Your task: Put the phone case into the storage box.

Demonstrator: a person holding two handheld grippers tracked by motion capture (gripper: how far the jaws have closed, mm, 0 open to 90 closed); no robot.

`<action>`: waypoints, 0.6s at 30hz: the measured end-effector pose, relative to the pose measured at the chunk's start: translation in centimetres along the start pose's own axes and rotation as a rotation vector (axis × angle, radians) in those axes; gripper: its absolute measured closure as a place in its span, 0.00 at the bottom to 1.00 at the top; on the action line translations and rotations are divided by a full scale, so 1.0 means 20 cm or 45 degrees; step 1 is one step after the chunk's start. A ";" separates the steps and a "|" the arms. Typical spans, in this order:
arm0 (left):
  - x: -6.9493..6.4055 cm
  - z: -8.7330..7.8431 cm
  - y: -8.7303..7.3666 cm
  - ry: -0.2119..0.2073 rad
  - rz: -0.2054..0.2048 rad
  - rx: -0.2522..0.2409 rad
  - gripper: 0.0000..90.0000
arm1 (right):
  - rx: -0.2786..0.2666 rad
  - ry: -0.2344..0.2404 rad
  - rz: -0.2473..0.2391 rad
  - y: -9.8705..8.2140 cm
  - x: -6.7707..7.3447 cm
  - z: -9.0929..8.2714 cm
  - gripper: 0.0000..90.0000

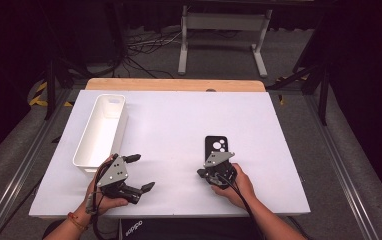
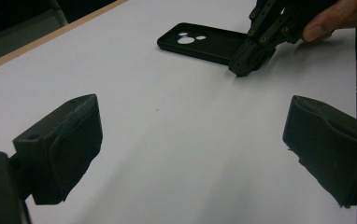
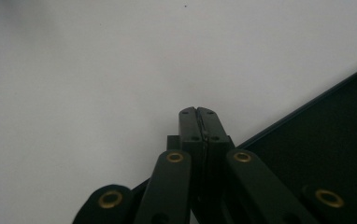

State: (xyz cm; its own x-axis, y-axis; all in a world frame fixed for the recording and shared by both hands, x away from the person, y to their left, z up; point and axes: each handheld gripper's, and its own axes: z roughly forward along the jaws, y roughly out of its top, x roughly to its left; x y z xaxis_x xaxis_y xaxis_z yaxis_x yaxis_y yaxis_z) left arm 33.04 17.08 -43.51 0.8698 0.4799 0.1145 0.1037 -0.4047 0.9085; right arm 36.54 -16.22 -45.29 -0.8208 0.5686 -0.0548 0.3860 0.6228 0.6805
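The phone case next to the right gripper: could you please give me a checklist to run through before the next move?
1. Phone case lies flat on the table, camera cutouts at its far end: ok.
2. Right gripper jaws open enough to take the case: not ok, they are shut with nothing between them.
3. Right gripper at the case: ok, its tip sits at the case's near end; whether it touches, cannot tell.
4. Left gripper free: ok, jaws wide open, nothing between them.
5. White bin upright and empty, at the table's left: ok.
6. Path from case to bin unobstructed: ok.
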 end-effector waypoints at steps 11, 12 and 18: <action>0.00 0.00 0.00 0.005 0.006 0.004 0.06 | -0.022 0.016 0.004 -0.02 -0.01 -0.01 1.00; 0.00 0.00 0.00 0.005 0.005 0.004 0.06 | -0.025 0.016 -0.001 -0.02 -0.01 -0.01 1.00; 0.00 0.00 0.00 0.003 0.008 0.004 0.06 | -0.029 0.007 -0.003 -0.02 0.00 -0.01 1.00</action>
State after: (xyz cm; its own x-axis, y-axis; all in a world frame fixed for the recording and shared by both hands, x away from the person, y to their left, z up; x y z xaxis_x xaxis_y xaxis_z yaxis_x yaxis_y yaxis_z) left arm 33.05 17.12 -43.50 0.8692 0.4794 0.1212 0.0998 -0.4101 0.9065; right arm 36.30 -16.64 -45.49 -0.8238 0.5644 -0.0523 0.3746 0.6114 0.6971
